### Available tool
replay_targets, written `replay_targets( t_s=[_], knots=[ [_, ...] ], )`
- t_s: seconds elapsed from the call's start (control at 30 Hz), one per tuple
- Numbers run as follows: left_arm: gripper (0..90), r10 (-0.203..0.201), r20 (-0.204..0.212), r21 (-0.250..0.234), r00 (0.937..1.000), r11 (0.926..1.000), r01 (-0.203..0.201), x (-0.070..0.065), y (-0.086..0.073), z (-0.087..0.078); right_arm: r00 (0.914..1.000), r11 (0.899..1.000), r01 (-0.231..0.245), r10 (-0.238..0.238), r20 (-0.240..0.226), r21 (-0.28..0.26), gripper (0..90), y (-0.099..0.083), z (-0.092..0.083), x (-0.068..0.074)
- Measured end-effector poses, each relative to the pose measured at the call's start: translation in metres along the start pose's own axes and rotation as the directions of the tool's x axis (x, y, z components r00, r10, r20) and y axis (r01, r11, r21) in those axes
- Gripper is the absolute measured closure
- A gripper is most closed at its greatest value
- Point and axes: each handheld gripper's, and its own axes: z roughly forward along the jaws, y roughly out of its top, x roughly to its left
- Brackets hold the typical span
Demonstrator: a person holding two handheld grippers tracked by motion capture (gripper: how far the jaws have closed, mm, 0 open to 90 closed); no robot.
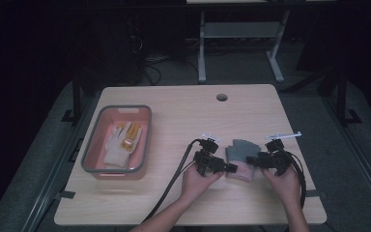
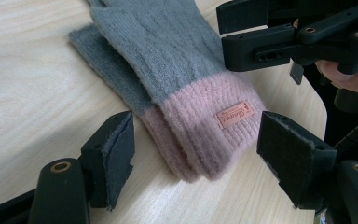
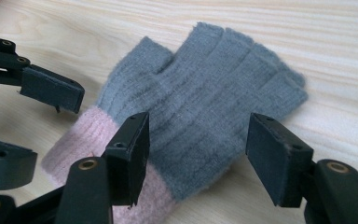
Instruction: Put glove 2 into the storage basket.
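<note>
Two grey knitted fingerless gloves (image 1: pixel 241 153) with pink cuffs (image 2: pixel 200 116) lie stacked flat on the wooden table (image 1: pixel 183 116), near its front right. A small tan label (image 2: pixel 234 114) is sewn on the top cuff. My left gripper (image 1: pixel 231 168) comes in from the left. It is open, its pads standing apart on either side of the cuff end (image 2: pixel 198 140). My right gripper (image 1: pixel 251 160) comes in from the right, also open, with its jaws hovering over the grey palm of the gloves (image 3: pixel 214 93) and pressing on nothing.
A pink bin with a grey rim (image 1: pixel 96 140) stands at the table's left and holds a white and yellow glove (image 1: pixel 121 142). There is a round cable hole (image 1: pixel 221 97) at the back middle. The front table edge runs just below the hands.
</note>
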Motion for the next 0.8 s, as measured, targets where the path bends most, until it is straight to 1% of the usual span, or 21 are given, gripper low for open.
replay_targets(
  t_s=[0.1,0.17,0.2,0.27,0.33,0.37,0.43,0.57,0.7,0.8],
  knots=[
    [29.2,-0.007,-0.004,0.008,1.0000,0.9999,0.007,0.000,0.000,0.004,0.9998,1.000,-0.015,0.015,-0.008,0.000,39.4,-0.002,0.000,-0.002],
    [31.1,-0.006,-0.005,0.012,1.0000,0.9999,0.007,-0.001,0.000,0.006,0.9993,0.999,-0.035,0.035,-0.012,0.003,39.9,-0.004,0.000,-0.002],
    [32.0,-0.004,-0.006,0.018,1.0000,0.9998,0.004,-0.001,0.000,0.007,0.9993,0.999,-0.035,0.035,-0.011,0.000,40.2,-0.004,0.000,-0.002],
    [32.3,-0.008,-0.008,0.024,0.9999,0.9997,0.009,-0.001,0.000,0.009,0.9990,0.999,-0.044,0.044,-0.012,-0.005,40.7,-0.006,0.001,-0.003],
    [32.4,-0.016,-0.008,0.033,0.9998,0.9993,0.016,-0.001,0.000,0.011,0.9985,0.999,-0.053,0.053,-0.011,0.001,40.7,-0.007,0.002,-0.003],
    [32.5,-0.018,-0.011,0.033,0.9998,0.9993,0.019,-0.001,-0.001,0.012,0.9977,0.998,-0.067,0.068,-0.008,0.012,40.8,-0.007,0.003,-0.002],
    [32.5,-0.021,-0.012,0.047,0.9997,0.9987,0.021,0.000,-0.001,0.013,0.9973,0.997,-0.072,0.073,-0.007,0.009,40.9,-0.008,0.005,-0.002],
    [33.4,-0.024,-0.013,0.044,0.9996,0.9987,0.025,0.000,-0.001,0.014,0.9957,0.996,-0.093,0.093,-0.006,0.016,40.0,-0.009,0.006,-0.004],
    [34.7,-0.025,-0.013,0.046,0.9996,0.9986,0.025,0.000,-0.001,0.014,0.9923,0.992,-0.124,0.124,-0.006,0.021,39.7,-0.012,0.009,-0.004],
    [36.0,-0.027,-0.002,0.051,0.9996,0.9983,0.027,0.001,-0.001,0.014,0.9885,0.988,-0.150,0.151,-0.014,0.021,39.5,-0.013,0.010,-0.006]
  ],
)
